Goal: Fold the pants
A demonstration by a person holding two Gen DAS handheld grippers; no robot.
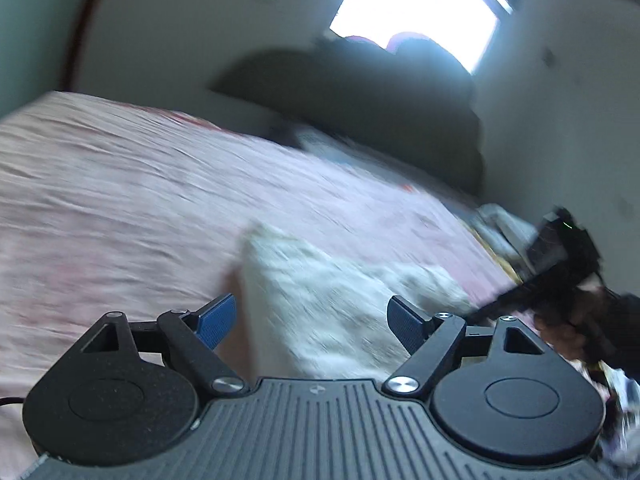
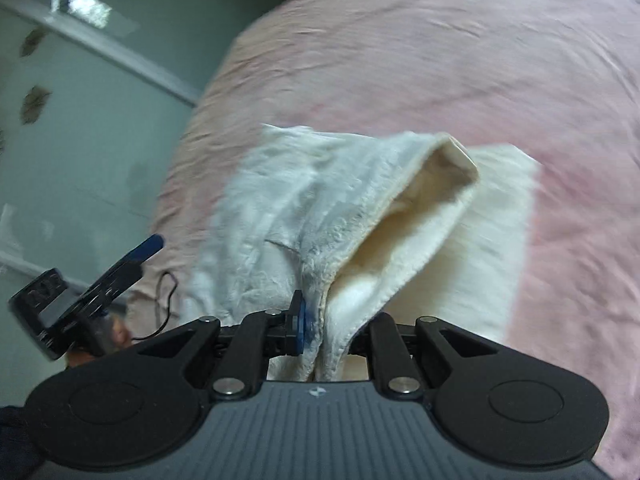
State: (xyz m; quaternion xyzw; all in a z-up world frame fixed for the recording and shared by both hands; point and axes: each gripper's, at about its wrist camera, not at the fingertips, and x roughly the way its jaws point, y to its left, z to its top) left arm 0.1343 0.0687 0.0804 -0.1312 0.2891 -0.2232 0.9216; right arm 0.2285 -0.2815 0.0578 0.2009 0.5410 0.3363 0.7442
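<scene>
The white fleece pants lie on a pink bed sheet. My right gripper is shut on a bunched edge of the pants and lifts it, so a cream inner fold stands open. In the left wrist view the pants lie just ahead, blurred. My left gripper is open and empty above their near end. It also shows in the right wrist view at the left, and the right gripper shows at the right edge of the left wrist view.
The pink sheet covers the whole bed. A dark headboard and a bright window stand beyond. Clutter lies at the bed's right edge. A grey-green wall with a white rail is left of the bed. A black cable trails on the sheet.
</scene>
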